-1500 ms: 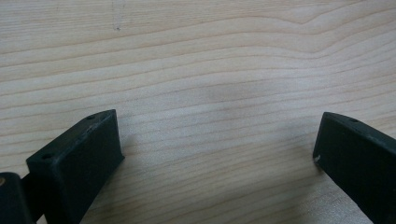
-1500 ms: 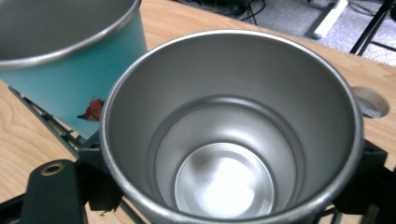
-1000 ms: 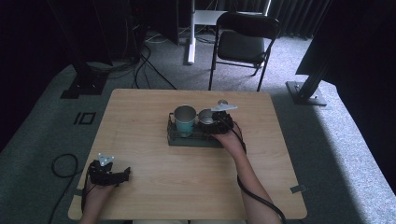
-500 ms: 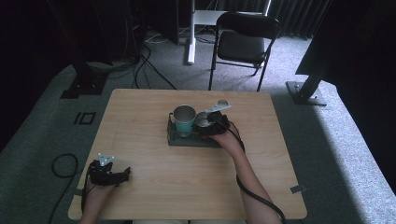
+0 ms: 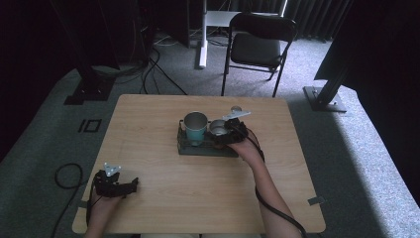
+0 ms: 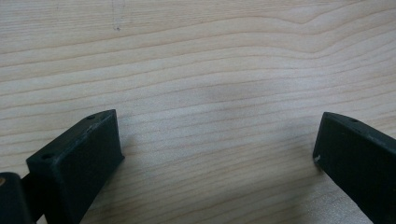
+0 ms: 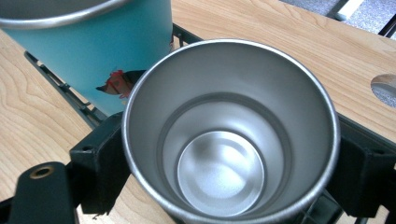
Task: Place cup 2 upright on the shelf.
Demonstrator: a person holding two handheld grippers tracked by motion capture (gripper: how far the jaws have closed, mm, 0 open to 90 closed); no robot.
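Right gripper view: you are clamping your right gripper around the steel cup, seating it in the rack beside the teal cup; your left gripper is resting spread, empty.

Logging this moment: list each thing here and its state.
Steel cup: upright, empty, between the right gripper's jaws.
Teal cup: upright in the rack.
Left gripper: open, holding nothing, over bare table.
Chair: unoccupied, behind the table.
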